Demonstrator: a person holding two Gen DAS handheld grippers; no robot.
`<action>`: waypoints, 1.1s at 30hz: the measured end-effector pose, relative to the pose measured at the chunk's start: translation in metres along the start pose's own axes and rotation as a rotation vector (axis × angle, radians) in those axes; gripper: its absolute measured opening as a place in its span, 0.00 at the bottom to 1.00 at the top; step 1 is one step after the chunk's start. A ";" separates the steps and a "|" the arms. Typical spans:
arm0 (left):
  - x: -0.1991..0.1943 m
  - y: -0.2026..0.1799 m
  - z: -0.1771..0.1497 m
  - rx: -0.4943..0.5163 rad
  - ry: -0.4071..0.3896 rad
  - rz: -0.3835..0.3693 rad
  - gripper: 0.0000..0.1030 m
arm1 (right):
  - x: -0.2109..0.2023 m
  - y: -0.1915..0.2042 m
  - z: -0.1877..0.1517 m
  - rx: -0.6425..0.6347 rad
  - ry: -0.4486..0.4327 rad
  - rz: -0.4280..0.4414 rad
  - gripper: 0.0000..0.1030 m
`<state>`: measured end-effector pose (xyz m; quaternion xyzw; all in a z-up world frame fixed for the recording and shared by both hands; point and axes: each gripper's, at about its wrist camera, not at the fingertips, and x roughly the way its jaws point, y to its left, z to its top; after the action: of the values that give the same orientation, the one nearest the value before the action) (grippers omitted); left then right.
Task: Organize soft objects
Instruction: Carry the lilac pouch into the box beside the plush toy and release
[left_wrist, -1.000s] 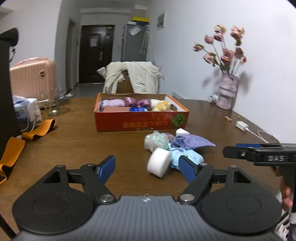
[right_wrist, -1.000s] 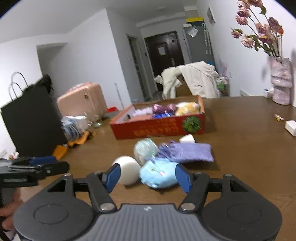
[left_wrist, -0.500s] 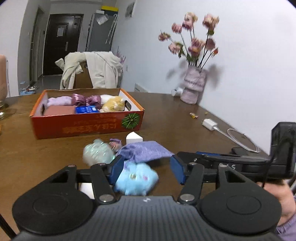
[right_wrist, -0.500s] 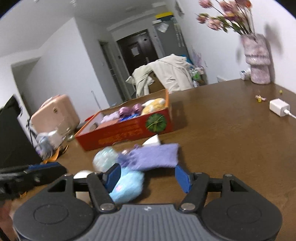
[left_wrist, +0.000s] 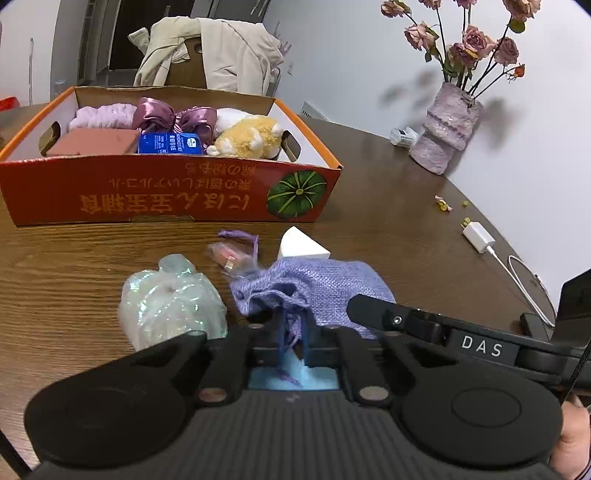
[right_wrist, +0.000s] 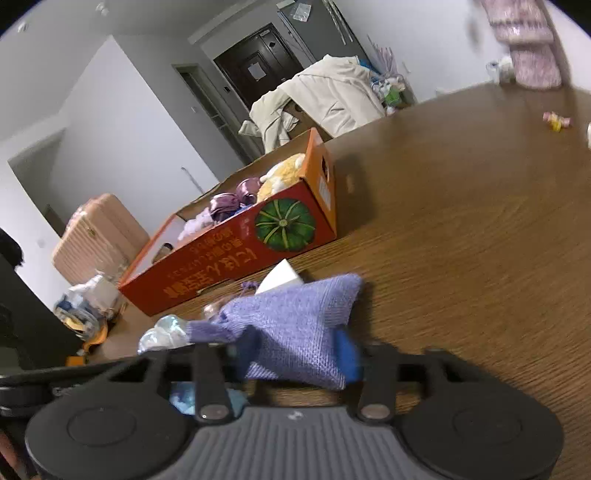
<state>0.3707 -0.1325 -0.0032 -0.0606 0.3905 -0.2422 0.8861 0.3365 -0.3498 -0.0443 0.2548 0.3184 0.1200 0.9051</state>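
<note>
Your left gripper (left_wrist: 291, 345) is closed, its blue pads nearly together on the drawstrings of the purple pouch (left_wrist: 314, 288), with a light-blue plush (left_wrist: 295, 374) showing just under and behind the fingers. Whether the plush itself is pinched, you cannot tell. Your right gripper (right_wrist: 295, 354) straddles the pouch (right_wrist: 295, 332) from the right side, a blue pad against each flank, so it grips the pouch body; this view is tilted and blurred.

The pouch lies on the wooden surface (left_wrist: 74, 251), near you and in front of the orange box (left_wrist: 166, 195). Just left of it sits an iridescent bag (left_wrist: 170, 306). A white wedge sponge (left_wrist: 301, 247) and a small clear packet (left_wrist: 231, 256) lie just beyond the pouch, between it and the box.

The box already holds a yellow plush (left_wrist: 247, 140), purple satin scrunchies (left_wrist: 173, 114), a lilac towel (left_wrist: 103, 114), a blue pack (left_wrist: 170, 143) and a pink block (left_wrist: 92, 142).

Far right stands a vase (left_wrist: 447, 136) of dried roses, with a charger (left_wrist: 478, 238) and its cable on the surface near it.
</note>
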 end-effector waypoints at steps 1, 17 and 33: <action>0.000 -0.001 -0.001 0.012 -0.008 -0.004 0.04 | 0.000 0.000 -0.001 0.000 -0.004 0.000 0.24; -0.083 -0.020 -0.005 0.051 -0.157 -0.095 0.02 | -0.077 0.049 -0.002 -0.112 -0.153 0.046 0.09; -0.158 -0.027 -0.003 0.082 -0.282 -0.127 0.02 | -0.128 0.103 -0.003 -0.205 -0.251 0.086 0.09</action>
<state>0.2674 -0.0804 0.1074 -0.0823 0.2472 -0.3023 0.9169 0.2308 -0.3109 0.0747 0.1874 0.1780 0.1578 0.9531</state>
